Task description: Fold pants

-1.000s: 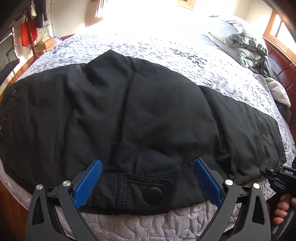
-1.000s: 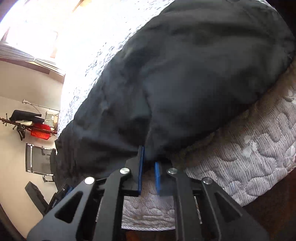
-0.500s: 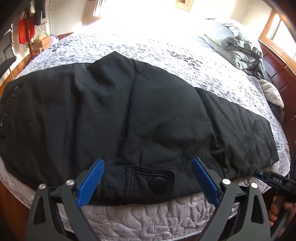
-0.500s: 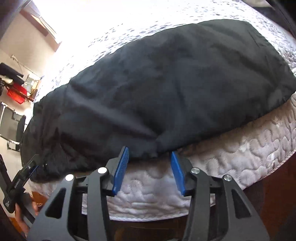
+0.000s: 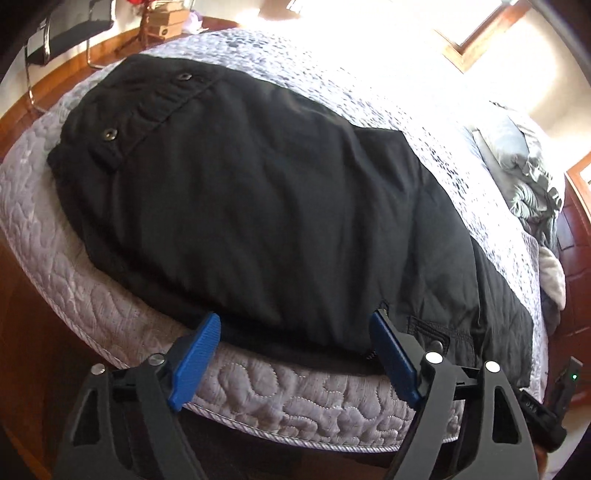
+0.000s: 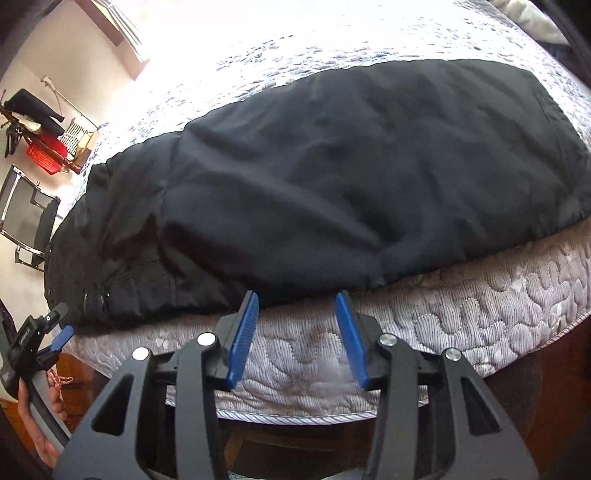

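Observation:
Black pants lie folded lengthwise along the near edge of the bed, the waistband with two snap buttons at the far left. In the right wrist view the pants stretch across the mattress, with the leg end to the right. My left gripper is open and empty, its blue pads at the pants' near edge. My right gripper is open and empty just short of the fabric edge over the quilted mattress side. The left gripper also shows at the left of the right wrist view.
The bed has a grey patterned cover and a crumpled grey duvet at the far right by a wooden headboard. A black chair and boxes stand on the wooden floor at the left. A red crate sits by the wall.
My right gripper let go of the pants' edge, opened and drew back. My left gripper stayed open and shifted left along the bed edge, away from the pocket flap.

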Available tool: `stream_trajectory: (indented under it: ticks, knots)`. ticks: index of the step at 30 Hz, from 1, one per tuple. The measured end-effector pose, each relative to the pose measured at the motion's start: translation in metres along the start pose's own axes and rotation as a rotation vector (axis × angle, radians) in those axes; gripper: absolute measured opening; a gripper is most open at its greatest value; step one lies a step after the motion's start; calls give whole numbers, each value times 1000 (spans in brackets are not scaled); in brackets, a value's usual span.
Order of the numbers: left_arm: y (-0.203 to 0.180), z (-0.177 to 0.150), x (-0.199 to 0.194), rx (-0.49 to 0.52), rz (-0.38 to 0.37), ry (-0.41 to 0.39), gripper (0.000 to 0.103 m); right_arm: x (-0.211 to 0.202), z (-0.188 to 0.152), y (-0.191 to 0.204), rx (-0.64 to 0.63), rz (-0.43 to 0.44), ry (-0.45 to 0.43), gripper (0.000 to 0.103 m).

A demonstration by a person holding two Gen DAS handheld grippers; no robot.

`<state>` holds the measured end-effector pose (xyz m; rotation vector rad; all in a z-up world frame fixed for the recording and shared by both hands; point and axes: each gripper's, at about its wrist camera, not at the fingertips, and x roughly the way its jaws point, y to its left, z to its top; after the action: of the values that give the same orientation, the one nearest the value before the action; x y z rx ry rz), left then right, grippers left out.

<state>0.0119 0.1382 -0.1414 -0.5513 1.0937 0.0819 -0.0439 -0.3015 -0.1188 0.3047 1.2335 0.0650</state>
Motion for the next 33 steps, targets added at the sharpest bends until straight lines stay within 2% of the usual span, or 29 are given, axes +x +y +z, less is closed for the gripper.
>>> stream_trajectory:
  ticks: [1,3,7,9,13,18,21,23,25,28,33]
  knots:
    - [7,4,0,-28,-18,5,67,0,-1,1,-12,-11,-3,45]
    - [18,9,-2,-91,-71,13,62,-2,-2,5,-32,-25,-8,45]
    - [36,20,-4,-193,-186,47,61,4,1,11,-40,-28,0,45]
    - [43,24,-4,-233,-219,66,56,6,0,12,-46,-37,5,45]
    - [63,29,-7,-316,-298,97,56,10,-1,10,-41,-38,17,45]
    - [74,29,6,-340,-250,154,56,13,-2,9,-45,-42,18,45]
    - [80,29,16,-372,-255,156,56,15,-2,8,-41,-43,21,45]
    - [83,31,20,-403,-249,148,49,16,-2,8,-40,-46,25,45]
    - [83,32,18,-383,-212,120,18,16,-3,9,-39,-47,22,46]
    - [83,33,12,-350,-206,110,11,16,-2,7,-35,-51,21,48]
    - [74,21,-10,-328,-178,56,5,16,-3,6,-35,-53,24,48]
